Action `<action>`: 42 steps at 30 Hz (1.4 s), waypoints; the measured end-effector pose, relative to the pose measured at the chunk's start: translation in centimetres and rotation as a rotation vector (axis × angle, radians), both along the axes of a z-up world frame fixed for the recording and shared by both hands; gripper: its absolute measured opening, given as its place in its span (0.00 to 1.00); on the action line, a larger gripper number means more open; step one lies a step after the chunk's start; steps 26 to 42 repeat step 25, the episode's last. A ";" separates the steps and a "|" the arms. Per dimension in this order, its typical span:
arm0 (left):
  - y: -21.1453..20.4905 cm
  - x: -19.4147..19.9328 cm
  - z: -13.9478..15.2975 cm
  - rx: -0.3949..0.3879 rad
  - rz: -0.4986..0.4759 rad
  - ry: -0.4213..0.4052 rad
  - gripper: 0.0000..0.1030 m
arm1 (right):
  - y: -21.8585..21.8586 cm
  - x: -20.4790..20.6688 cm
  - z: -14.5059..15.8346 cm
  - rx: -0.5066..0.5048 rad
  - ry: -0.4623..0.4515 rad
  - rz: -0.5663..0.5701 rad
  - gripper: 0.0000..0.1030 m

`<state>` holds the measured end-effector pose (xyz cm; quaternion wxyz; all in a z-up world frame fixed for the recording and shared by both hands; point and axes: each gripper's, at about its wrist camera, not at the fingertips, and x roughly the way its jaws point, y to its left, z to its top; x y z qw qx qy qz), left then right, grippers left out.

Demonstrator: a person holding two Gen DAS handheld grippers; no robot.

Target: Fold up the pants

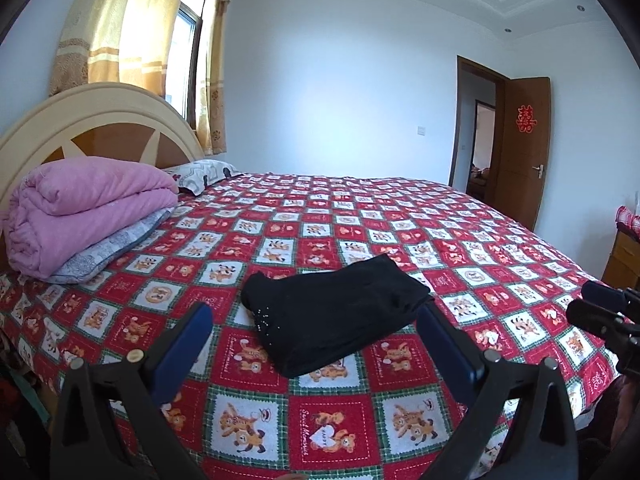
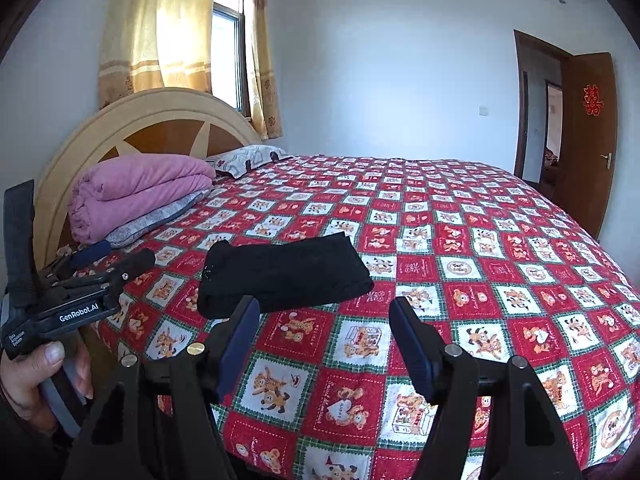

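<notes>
The black pants (image 1: 336, 312) lie folded into a compact rectangle on the red teddy-bear bedspread (image 1: 500, 264), near the bed's front edge. My left gripper (image 1: 314, 310) hovers just short of them, its blue pads wide apart and nothing between them. In the right wrist view the pants (image 2: 284, 276) lie ahead and slightly left of my right gripper (image 2: 325, 305), which stands open and empty above the bedspread (image 2: 480, 280). The left gripper (image 2: 128, 250) shows there at the left edge, held by a hand (image 2: 36, 368). The right gripper (image 1: 580, 300) peeks in at the right edge of the left wrist view.
A folded pink quilt (image 1: 88, 208) rests on a grey pillow by the curved headboard (image 1: 100, 120) at the left. Another patterned pillow (image 1: 204, 174) lies behind it. A wooden door (image 1: 524, 152) stands open at the far right, and a small cabinet (image 1: 624, 256) is beside the bed.
</notes>
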<state>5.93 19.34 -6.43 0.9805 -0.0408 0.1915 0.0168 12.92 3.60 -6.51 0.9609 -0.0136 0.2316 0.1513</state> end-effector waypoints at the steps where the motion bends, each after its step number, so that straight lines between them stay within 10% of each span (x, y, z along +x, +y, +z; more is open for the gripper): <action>1: 0.0 0.0 0.1 0.002 0.007 -0.001 1.00 | -0.1 -0.1 0.1 0.003 -0.003 -0.003 0.67; 42: -0.2 0.1 -0.4 -0.008 0.031 -0.002 1.00 | -0.1 0.4 -0.4 -0.010 0.016 -0.004 0.67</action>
